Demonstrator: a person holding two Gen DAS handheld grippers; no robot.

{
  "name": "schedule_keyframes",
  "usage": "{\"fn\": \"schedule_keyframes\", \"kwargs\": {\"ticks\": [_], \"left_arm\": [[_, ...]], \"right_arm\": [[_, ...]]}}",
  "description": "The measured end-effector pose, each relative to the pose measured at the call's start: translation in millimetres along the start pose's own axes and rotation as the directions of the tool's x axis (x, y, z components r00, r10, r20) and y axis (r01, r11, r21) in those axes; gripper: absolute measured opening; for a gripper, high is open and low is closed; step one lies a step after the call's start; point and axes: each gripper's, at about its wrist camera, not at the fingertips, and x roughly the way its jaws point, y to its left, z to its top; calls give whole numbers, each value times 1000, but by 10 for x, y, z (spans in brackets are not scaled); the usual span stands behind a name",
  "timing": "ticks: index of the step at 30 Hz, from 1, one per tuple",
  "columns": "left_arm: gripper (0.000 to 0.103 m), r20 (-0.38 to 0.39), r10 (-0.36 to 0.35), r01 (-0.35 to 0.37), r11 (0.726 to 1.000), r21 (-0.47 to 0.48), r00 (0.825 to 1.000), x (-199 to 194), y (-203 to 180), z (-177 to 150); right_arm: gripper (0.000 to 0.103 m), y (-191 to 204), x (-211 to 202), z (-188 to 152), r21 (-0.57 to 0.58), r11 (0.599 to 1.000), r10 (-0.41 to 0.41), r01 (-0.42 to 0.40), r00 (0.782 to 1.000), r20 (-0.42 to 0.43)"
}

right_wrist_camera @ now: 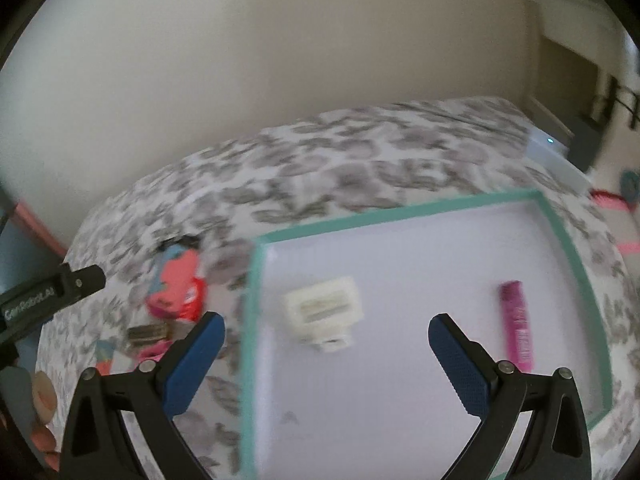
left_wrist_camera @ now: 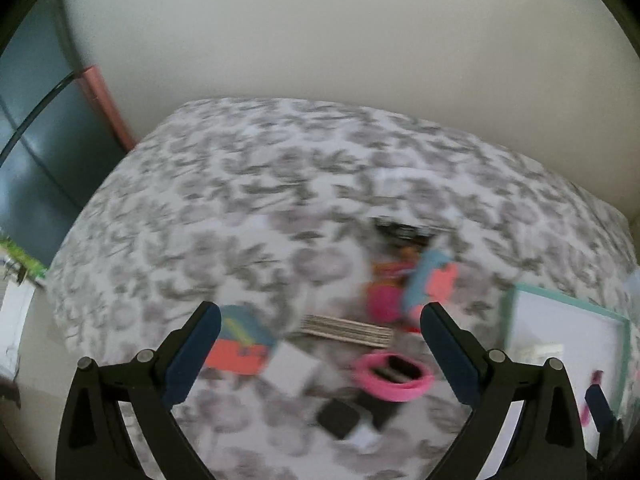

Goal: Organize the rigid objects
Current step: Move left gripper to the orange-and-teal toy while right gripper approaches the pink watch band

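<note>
Right wrist view: right gripper (right_wrist_camera: 326, 332) jaws spread, empty, over teal-rimmed tray (right_wrist_camera: 448, 206) on floral bedspread (right_wrist_camera: 360, 160); tray holds cream box (right_wrist_camera: 324, 306) and pink tube (right_wrist_camera: 516, 324). Left gripper (left_wrist_camera: 320, 320) also spread, empty, above blurred pink ring (left_wrist_camera: 394, 376).

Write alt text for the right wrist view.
The open, empty right tongs hover over a teal-rimmed white tray on a grey floral bedspread, with a cream plastic piece and a pink tube lying apart in the tray. Blurred colourful items lie on the bedspread left of it.
</note>
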Motion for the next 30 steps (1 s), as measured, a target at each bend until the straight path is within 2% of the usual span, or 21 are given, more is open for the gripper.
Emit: {"fn": "schedule_keyframes", "kwargs": {"ticks": [5, 13, 19, 24, 30], "left_arm": [[100, -8, 31, -32, 997, -70, 999, 42, 517, -27], [100, -77, 26, -38, 987, -157, 997, 305, 1001, -209], [100, -134, -21, -6, 980, -201, 991, 558, 1101, -292], [100, -173, -55, 21, 980, -196, 983, 780, 1052, -332], [100, -218, -62, 14, 976, -215, 974, 1056, 1043, -369]], "right_arm": [[103, 443, 54, -51, -95, 994, 52, -54, 998, -21], [103, 907, 216, -185, -150, 978, 133, -145, 987, -90], [103, 1092, 413, -300, -166, 969, 158, -183, 975, -158], [103, 1107, 568, -340, -152, 971, 151, -182, 969, -194], [103, 1085, 719, -340, -130, 975, 150, -182, 962, -226]]}}
